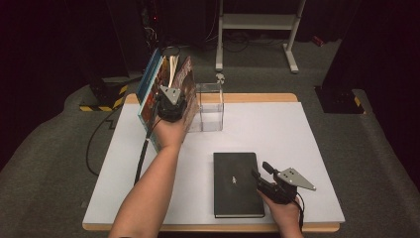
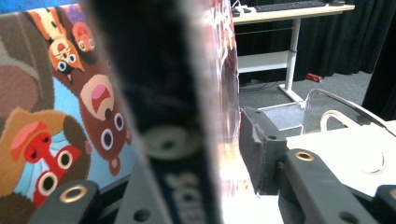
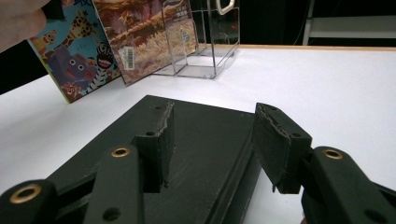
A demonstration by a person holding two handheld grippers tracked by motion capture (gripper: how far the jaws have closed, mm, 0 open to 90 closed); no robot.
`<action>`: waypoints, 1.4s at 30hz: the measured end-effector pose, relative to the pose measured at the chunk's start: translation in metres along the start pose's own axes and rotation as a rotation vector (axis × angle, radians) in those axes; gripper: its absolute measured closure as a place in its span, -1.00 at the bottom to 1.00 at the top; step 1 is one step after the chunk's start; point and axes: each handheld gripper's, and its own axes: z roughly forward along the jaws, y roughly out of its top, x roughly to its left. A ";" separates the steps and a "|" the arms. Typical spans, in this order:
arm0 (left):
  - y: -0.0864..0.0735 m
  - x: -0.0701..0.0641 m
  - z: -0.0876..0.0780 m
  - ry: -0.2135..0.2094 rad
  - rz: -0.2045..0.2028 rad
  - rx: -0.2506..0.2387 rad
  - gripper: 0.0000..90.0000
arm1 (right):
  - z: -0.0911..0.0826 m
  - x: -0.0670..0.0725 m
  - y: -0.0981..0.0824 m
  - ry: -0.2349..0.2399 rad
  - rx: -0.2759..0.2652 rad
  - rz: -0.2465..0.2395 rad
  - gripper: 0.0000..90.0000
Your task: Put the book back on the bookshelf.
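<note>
Several picture books [image 1: 159, 82] stand upright and lean against a clear plastic box [image 1: 210, 106] at the back left of the white table [image 1: 297, 134]. My left gripper [image 1: 170, 106] reaches around their near edge. In the left gripper view a dark blue spine [image 2: 177, 140] sits between the jaws, and the right pad [image 2: 260, 147] stands just off the glossy cover, so the gripper is open. A black notebook [image 1: 236, 183] lies flat near the front edge. My right gripper [image 1: 261, 171] hovers open over its right edge, one pad [image 3: 161, 140] above the cover [image 3: 210, 140].
A white metal desk frame [image 1: 257, 22] stands on the carpet behind the table. A yellow-and-black striped base [image 1: 101, 101] sits at the back left. The left gripper's cable [image 1: 142, 156] trails across the table's left side.
</note>
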 end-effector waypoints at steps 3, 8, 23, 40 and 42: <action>0.000 0.001 -0.002 0.003 0.000 0.000 0.42 | 0.000 0.001 0.000 0.003 0.001 -0.003 0.07; 0.000 0.002 -0.004 0.002 -0.003 -0.002 0.40 | 0.001 0.002 0.000 0.005 0.003 -0.004 0.07; 0.000 0.004 -0.010 0.002 -0.016 0.012 0.34 | 0.002 0.003 0.000 0.006 0.007 -0.007 0.06; 0.001 0.006 -0.017 -0.004 -0.037 0.022 0.30 | 0.003 0.004 0.000 0.008 0.010 -0.013 0.06; 0.001 0.007 -0.018 -0.002 -0.028 0.026 0.30 | 0.004 0.004 0.000 0.008 0.012 -0.013 0.06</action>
